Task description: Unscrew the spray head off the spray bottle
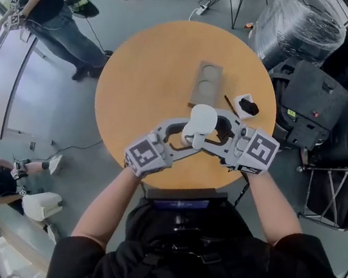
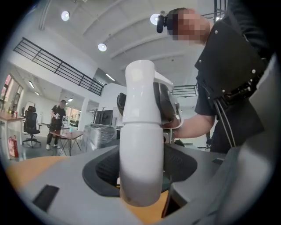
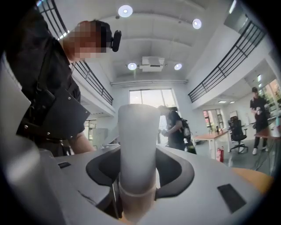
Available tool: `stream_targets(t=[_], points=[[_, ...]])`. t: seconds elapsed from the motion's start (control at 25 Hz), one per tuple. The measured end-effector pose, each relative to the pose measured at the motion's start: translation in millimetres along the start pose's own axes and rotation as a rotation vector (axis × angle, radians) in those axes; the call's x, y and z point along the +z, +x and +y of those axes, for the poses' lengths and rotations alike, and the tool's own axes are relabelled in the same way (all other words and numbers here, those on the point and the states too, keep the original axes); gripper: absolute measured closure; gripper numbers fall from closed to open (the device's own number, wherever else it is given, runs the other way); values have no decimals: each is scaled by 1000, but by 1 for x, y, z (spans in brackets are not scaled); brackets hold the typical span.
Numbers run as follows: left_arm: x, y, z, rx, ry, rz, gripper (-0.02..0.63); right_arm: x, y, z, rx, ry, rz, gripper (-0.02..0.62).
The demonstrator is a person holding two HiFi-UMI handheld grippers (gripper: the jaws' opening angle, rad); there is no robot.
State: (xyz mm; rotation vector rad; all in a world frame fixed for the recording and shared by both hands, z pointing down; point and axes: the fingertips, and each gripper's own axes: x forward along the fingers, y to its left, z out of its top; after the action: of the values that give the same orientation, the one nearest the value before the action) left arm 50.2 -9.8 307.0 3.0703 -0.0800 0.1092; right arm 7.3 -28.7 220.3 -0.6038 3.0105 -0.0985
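Note:
A white spray bottle (image 1: 199,123) is held upright above the round wooden table (image 1: 145,74), between both grippers. My left gripper (image 1: 185,138) comes in from the left and is shut on the bottle's body (image 2: 141,162); its dark pads press both sides, below the seam under the spray head (image 2: 142,88). My right gripper (image 1: 217,134) comes in from the right and is shut on the spray head (image 3: 138,145), with the collar ring just below its pads. In the left gripper view my left gripper (image 2: 140,178) hides the bottle's base. In the right gripper view my right gripper (image 3: 138,176) hides the bottle's body.
Behind the bottle on the table lie a brown cardboard holder (image 1: 205,84), a thin stick (image 1: 229,104) and a small white-and-black object (image 1: 245,106). Wrapped black equipment (image 1: 302,19) stands right of the table. A person (image 1: 56,23) stands far off at the upper left.

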Motion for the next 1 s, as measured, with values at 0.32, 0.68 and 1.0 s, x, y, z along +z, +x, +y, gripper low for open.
stream_targets(t=[0.32, 0.68, 1.0], points=[[14, -8, -39, -149, -56, -53, 301, 21, -4, 37, 199, 38, -39, 359], [14, -15, -41, -94, -17, -48, 301, 72, -6, 37, 154, 24, -110, 359], [11, -11, -45, -59, -4, -57, 301, 105, -18, 47, 148, -23, -116, 359]])
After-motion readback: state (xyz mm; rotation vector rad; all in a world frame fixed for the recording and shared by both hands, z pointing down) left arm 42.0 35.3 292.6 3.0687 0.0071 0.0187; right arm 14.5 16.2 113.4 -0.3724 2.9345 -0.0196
